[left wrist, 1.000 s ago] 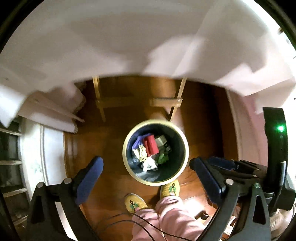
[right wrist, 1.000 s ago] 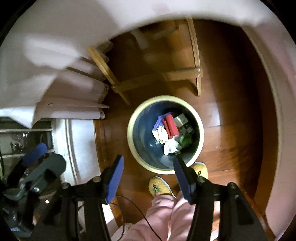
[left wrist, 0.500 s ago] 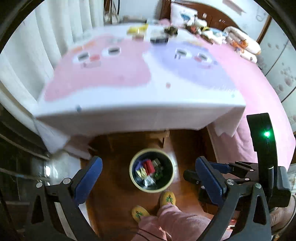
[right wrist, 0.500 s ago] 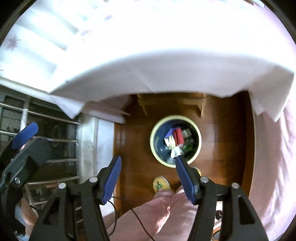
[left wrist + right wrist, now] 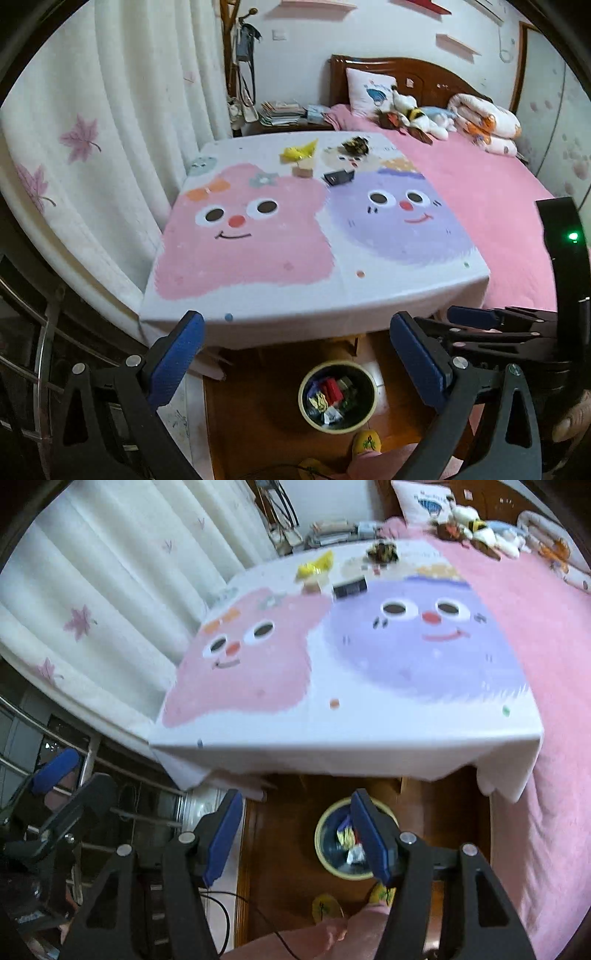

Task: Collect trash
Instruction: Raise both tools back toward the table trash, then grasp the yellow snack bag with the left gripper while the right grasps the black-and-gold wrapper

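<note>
A round bin [image 5: 338, 397] with a cream rim stands on the wood floor by the table's near edge, holding several wrappers; it also shows in the right wrist view [image 5: 345, 843]. On the far end of the cartoon tablecloth lie a yellow wrapper [image 5: 299, 151], a small tan block [image 5: 302, 171], a black packet [image 5: 338, 178] and a dark crumpled wrapper [image 5: 355, 144]. My left gripper [image 5: 295, 354] is open and empty above the table's near edge. My right gripper [image 5: 295, 834] is open and empty, with the bin behind its right finger.
The table [image 5: 295, 295] has a white cloth with pink and purple faces. White curtains [image 5: 110, 129] hang on the left. A pink bed [image 5: 498, 206] with plush toys lies on the right. The person's slippers [image 5: 365, 441] stand by the bin.
Both grippers have risen from just over the bin, below table height, to above the table's edge. The table top and the trash on its far end have come into view.
</note>
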Demonstrator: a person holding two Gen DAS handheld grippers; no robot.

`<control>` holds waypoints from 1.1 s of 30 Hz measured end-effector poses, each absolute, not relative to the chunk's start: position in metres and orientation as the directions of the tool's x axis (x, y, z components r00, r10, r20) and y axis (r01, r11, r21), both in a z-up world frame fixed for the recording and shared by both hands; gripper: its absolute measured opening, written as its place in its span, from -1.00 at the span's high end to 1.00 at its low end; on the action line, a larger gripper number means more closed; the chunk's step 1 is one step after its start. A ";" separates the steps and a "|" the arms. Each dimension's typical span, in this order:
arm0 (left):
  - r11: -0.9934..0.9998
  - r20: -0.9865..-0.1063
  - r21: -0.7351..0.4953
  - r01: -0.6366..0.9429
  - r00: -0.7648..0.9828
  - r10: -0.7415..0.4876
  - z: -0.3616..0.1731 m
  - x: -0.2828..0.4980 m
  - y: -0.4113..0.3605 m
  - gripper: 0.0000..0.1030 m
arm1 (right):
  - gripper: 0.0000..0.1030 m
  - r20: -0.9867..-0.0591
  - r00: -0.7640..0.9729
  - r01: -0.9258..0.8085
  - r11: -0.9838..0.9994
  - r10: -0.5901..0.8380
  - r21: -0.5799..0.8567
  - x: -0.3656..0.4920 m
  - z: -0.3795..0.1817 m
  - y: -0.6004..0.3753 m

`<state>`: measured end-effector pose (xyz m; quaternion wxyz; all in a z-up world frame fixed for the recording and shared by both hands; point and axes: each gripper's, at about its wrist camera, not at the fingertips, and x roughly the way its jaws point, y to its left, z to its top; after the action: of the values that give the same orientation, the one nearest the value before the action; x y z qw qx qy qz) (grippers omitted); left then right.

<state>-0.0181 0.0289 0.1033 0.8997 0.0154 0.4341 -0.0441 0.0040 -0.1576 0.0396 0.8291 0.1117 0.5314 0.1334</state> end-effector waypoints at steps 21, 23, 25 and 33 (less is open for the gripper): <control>0.998 -0.827 -0.046 -0.048 0.562 -0.011 0.073 0.163 0.012 -0.92 | -0.19 -0.833 0.418 -0.176 0.932 0.362 0.316 0.189 0.043 -0.203; 0.996 -0.838 -0.053 -0.068 0.545 -0.007 0.068 0.200 0.003 -0.92 | -0.19 -0.835 0.410 -0.176 0.930 0.367 0.322 0.221 0.039 -0.217; 0.995 -0.850 -0.048 -0.090 0.527 0.006 0.063 0.234 -0.005 -0.92 | -0.19 -0.839 0.405 -0.175 0.931 0.364 0.320 0.247 0.035 -0.229; 0.985 -0.879 -0.082 -0.152 0.477 0.001 0.041 0.348 -0.022 -0.92 | -0.19 -0.854 0.379 -0.177 0.933 0.357 0.312 0.370 0.014 -0.271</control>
<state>0.3481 -0.0215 0.0412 0.8562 -0.0745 0.5094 0.0447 0.3704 -0.2706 0.0137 0.8260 0.0843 0.5333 0.1619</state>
